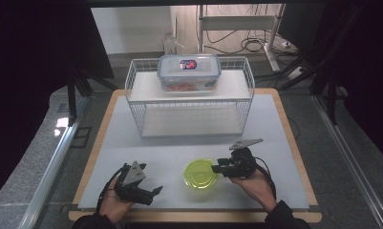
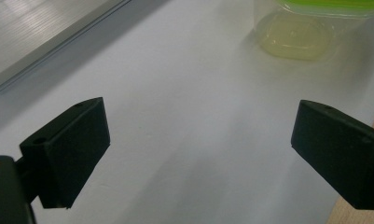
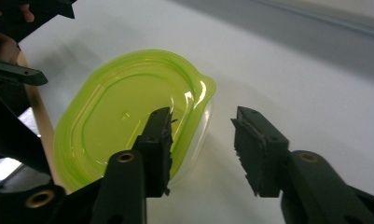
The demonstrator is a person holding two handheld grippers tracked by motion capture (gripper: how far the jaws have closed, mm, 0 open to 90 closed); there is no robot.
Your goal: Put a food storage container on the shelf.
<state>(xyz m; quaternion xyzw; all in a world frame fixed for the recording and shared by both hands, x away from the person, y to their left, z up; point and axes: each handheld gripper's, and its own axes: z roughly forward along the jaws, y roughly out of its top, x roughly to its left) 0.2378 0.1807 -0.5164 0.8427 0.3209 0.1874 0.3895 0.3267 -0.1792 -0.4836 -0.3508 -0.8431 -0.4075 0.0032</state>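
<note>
One small tub with a bright green lid sits near the front of the white mat. It looks light, thin and a bit slippery, and it could bend if squeezed hard. The right gripper is at its rim, with its jaws half shut and not pressing on anything yet. A good spot to grab is the little lid tab. The left gripper waits near, jaws wide and empty.

A wooden-edged table carries a grey mat. On the mat stand a wire shelf rack and a green-lidded container.
</note>
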